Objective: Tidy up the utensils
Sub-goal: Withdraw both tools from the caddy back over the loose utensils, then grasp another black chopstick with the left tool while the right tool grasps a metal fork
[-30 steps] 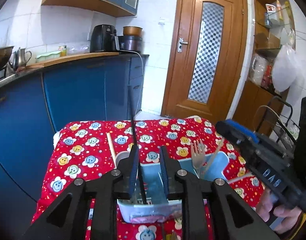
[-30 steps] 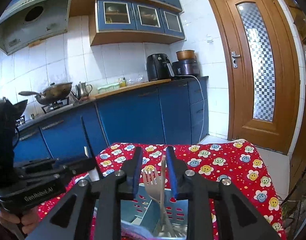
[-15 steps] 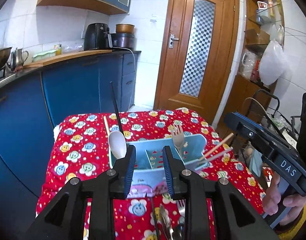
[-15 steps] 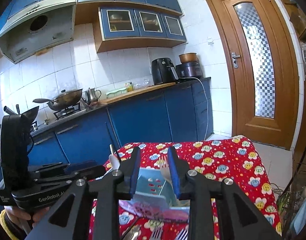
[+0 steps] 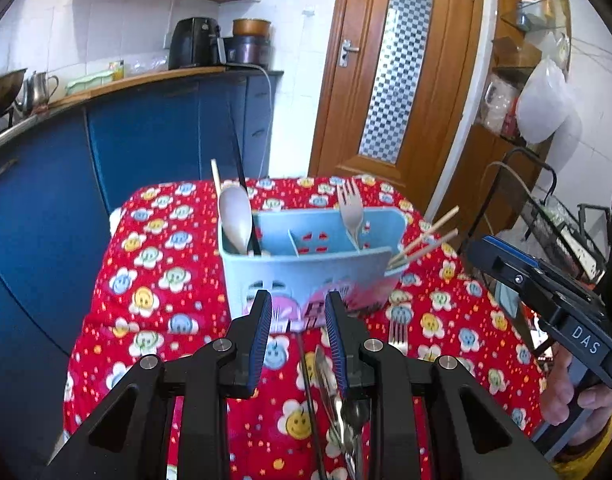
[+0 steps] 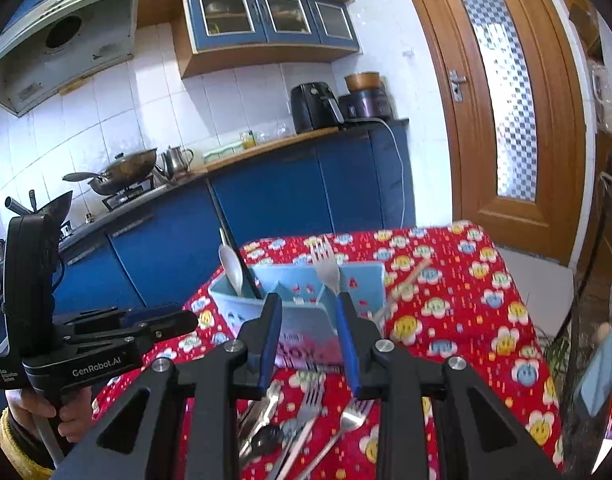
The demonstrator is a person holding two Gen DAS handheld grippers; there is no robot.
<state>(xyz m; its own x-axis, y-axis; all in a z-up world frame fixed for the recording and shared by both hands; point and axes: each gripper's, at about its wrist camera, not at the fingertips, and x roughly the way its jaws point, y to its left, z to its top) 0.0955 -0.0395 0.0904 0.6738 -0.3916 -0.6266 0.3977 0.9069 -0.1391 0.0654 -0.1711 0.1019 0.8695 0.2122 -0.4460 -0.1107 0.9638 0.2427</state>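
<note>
Both grippers, L (image 5: 298,312) and R (image 6: 308,308), part open, empty. I'm btwn picks: caddy (image 5: 306,268) ahead holds spoon, fork; loose forks (image 6: 306,404) below. Next: drop onto one.

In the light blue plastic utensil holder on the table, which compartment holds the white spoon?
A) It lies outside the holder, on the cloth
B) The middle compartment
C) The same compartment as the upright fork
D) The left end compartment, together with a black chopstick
D: the white spoon stands in the left end of the light blue plastic utensil holder, beside a black chopstick, while the grey fork stands further right.
</note>
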